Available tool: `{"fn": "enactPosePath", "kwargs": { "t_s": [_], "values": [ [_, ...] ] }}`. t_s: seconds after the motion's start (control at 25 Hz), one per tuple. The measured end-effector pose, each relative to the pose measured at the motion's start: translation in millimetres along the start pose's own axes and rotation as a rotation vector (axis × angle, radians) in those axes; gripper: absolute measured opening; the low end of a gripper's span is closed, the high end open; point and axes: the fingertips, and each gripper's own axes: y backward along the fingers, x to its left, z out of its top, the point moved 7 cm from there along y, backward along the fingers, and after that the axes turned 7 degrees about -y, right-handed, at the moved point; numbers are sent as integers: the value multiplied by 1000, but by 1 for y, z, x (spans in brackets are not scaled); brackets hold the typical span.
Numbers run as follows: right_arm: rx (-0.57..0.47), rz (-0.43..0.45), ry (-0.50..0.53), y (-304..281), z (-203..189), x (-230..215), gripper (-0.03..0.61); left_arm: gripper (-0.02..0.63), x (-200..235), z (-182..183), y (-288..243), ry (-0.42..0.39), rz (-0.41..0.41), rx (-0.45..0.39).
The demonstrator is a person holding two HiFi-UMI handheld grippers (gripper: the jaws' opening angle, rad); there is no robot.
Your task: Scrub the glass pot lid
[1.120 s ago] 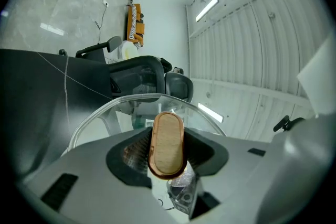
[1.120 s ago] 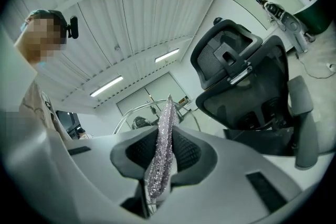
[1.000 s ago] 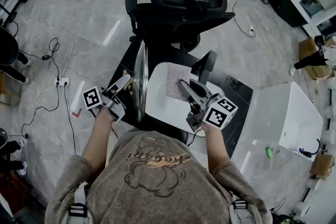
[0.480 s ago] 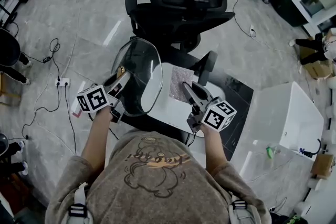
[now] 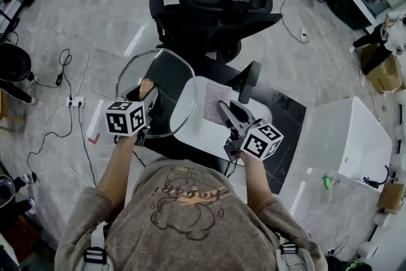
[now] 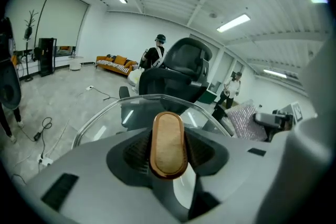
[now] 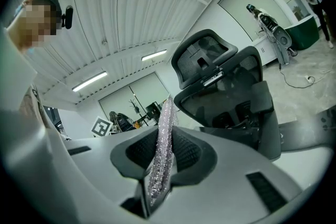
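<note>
The glass pot lid hangs over the left edge of the white table, its broad face turned up toward the head view. My left gripper is shut on the lid's oval wooden knob. In the left gripper view the knob stands upright between the jaws of the left gripper, with the lid's rim arching behind it. My right gripper is shut on a silvery scrubbing cloth, just right of the lid and apart from it. In the right gripper view the cloth stands edge-on in the right gripper.
A black office chair stands directly behind the table. A dark mat lies under the table, and a white box sits on the floor at the right. Cables and a power strip lie on the floor at the left.
The left gripper has rolled, turning the lid from edge-on and upright to face-up and leftward. The right gripper with the cloth has sunk slightly.
</note>
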Motion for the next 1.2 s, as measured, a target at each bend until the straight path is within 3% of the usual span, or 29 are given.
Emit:
{"fn": "enactPosePath", "kwargs": {
  "t_s": [0.32,0.6,1.0,1.2],
  "values": [
    [8,1,-3,0,-8,9,87,181,12,-37,-55,-101,4,186],
    [12,5,-8,-2,-14,14,87,181,17,-59,-98,-132,3,299],
    [15,-7,-9,-1,-16,12,87,181,18,-67,-125,-166,9,374],
    [15,-13,-14,-1,-18,9,87,181,19,-70,-129,-161,17,368]
  ]
}}
